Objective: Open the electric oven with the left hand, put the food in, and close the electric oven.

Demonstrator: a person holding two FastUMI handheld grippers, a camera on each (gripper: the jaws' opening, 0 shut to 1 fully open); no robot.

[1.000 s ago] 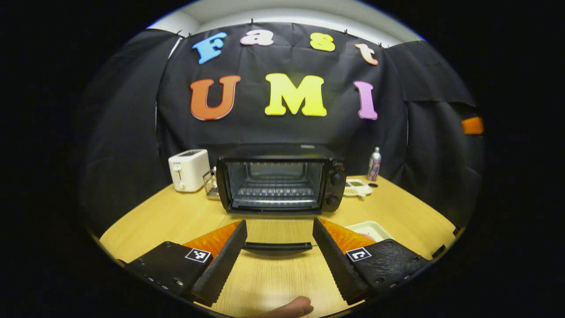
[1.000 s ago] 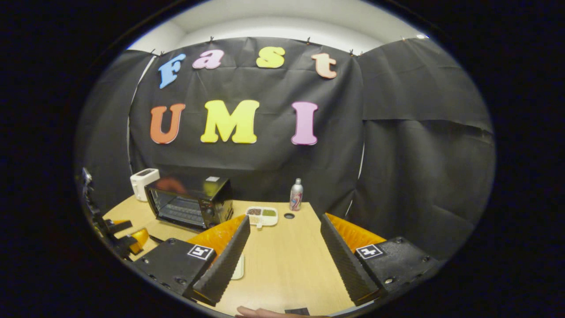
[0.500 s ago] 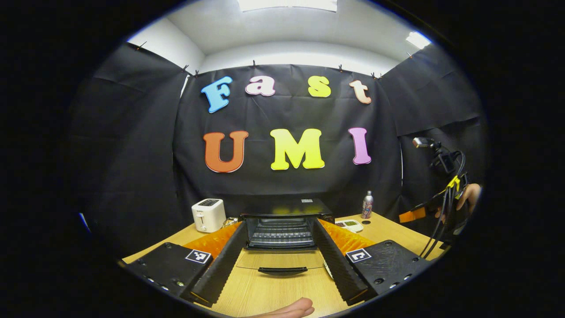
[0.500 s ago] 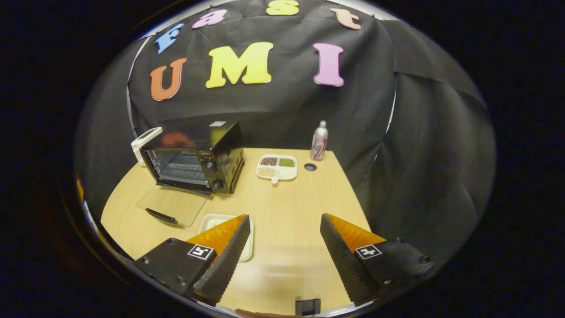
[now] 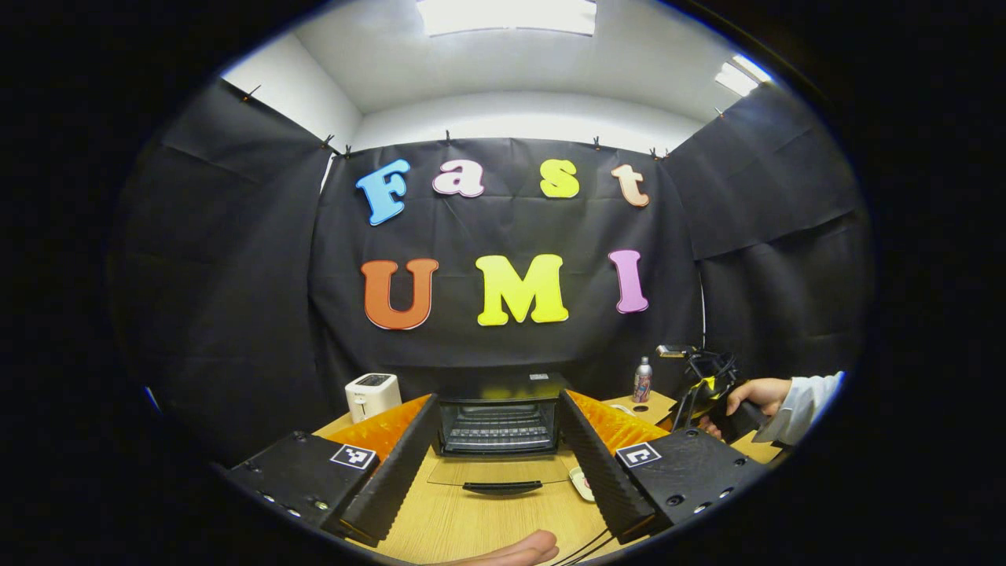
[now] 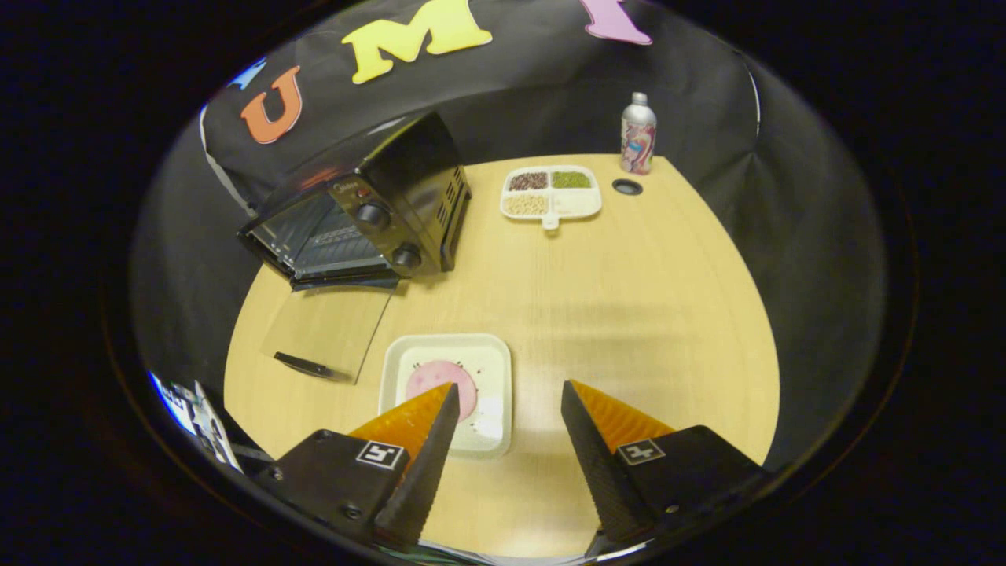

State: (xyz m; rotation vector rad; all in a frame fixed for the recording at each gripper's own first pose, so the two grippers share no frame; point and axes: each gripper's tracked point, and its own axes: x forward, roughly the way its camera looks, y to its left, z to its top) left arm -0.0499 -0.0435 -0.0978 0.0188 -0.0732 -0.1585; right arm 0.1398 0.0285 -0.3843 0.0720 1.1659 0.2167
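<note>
Oven [image 6: 369,212] mouth unblocked, door [image 6: 326,330] flat on the table [image 6: 629,299].

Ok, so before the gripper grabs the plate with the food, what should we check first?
1. Oven door open and lying flat: ok.
2. Rack inside the oven bare and ready: ok.
3. Right gripper open: ok.
4. Right gripper lined up with the plate: not ok, the plate sits toward its left finger, and no finger touches it.
5. Pink food lying on the plate: ok.
6. Left gripper open and off the door handle: ok.
</note>
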